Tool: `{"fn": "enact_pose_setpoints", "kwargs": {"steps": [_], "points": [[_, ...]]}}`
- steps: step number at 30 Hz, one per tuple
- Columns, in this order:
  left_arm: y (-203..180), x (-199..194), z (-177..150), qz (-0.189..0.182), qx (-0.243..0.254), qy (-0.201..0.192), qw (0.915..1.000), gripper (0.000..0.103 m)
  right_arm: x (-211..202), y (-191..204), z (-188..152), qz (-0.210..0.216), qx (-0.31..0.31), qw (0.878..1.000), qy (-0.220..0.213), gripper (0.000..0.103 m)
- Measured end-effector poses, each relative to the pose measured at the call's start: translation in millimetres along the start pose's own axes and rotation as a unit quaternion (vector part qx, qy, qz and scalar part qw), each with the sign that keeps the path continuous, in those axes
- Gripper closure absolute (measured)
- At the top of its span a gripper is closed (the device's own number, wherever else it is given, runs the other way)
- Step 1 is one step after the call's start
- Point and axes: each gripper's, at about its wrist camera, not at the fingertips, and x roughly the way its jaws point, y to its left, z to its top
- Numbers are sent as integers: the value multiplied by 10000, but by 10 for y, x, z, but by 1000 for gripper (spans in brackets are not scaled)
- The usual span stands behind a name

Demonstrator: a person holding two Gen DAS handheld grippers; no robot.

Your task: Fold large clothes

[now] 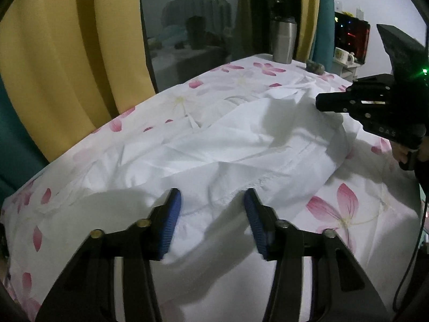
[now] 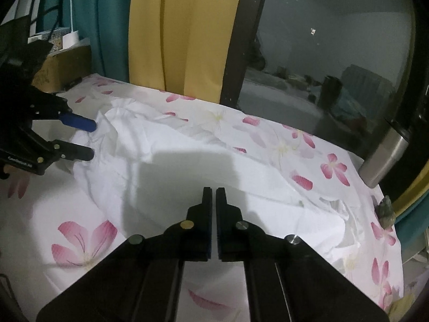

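white garment (image 1: 241, 139) lies crumpled on the flowery sheet (image 1: 346, 209), long axis running across from near-left to far-right. in the left view the left gripper (image 1: 211, 214) sits right at the near hem, blue fingers (image 1: 171, 222) about half open with cloth between them, not pinched as far as i can tell. right view: right gripper (image 2: 213, 201) has its fingers shut tight, over the middle of the garment; can't tell if any cloth is caught. left looks closer to a usable edge.
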Motion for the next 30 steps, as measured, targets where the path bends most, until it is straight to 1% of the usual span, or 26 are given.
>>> {"fn": "enact_pose_setpoints", "kwargs": {"steps": [1, 4, 6, 7, 8, 9, 10, 11, 13, 14, 15, 16, 17, 18, 19, 20, 22, 26, 30], "points": [[6, 11, 6, -25, 32, 24, 10000, 74, -5, 10, 5, 54, -15, 10000, 15, 101], [3, 37, -1, -94, 55, 53, 9999, 75, 15, 72, -30, 167, -122, 9996, 179, 100], [-23, 46, -2, -138, 60, 63, 9999, 75, 34, 137, -84, 182, -232, 9992, 280, 90], [-36, 30, -10, -187, 57, 27, 9998, 75, 27, 184, -122, 201, -349, 9989, 252, 68], [-43, 18, -17, -245, 42, 7, 9997, 75, 17, 213, -147, 175, -422, 9987, 216, 42], [-42, 29, -20, -244, 33, 32, 9997, 75, 10, 240, -176, 119, -483, 9986, 175, 34], [-37, 57, -30, -181, 46, 84, 9998, 75, 9, 257, -200, 107, -514, 9985, 158, 31], [-33, 86, -39, -136, 60, 133, 9998, 75, 26, 258, -215, 129, -510, 9984, 192, 31], [-10, 133, -48, -180, 7, 202, 9996, 75, 55, 236, -215, 115, -452, 9986, 261, 31], [-3, 141, -44, -190, -11, 202, 9996, 77, 62, 226, -203, 132, -431, 9986, 287, 32], [4, 150, -42, -194, -40, 194, 9996, 87, 63, 228, -194, 134, -470, 9984, 267, 32], [18, 163, -31, -169, -82, 210, 9996, 101, 60, 240, -186, 114, -549, 9981, 237, 35], [24, 154, -19, -130, -111, 172, 9997, 101, 57, 260, -179, 80, -652, 9976, 203, 52], [36, 122, 4, -132, -142, 89, 9998, 101, 69, 257, -171, 51, -675, 9975, 201, 65], [39, 99, 24, -137, -144, 38, 9998, 101, 84, 228, -154, 56, -585, 9980, 217, 89], [50, 52, 68, -100, -131, -76, 9998, 101, 87, 197, -136, 92, -497, 9985, 195, 99], [78, -13, 148, -50, -117, -225, 9997, 101, 65, 136, -79, 158, -377, 9992, 51, 99], [201, -40, 310, -112, -171, -386, 9990, 101, 83, 44, 44, -59, -366, 9992, -137, 99], [339, -13, 527, -16, -117, -523, 9986, 101, 202, -133, 211, -102, -248, 9994, -214, 99]]}}
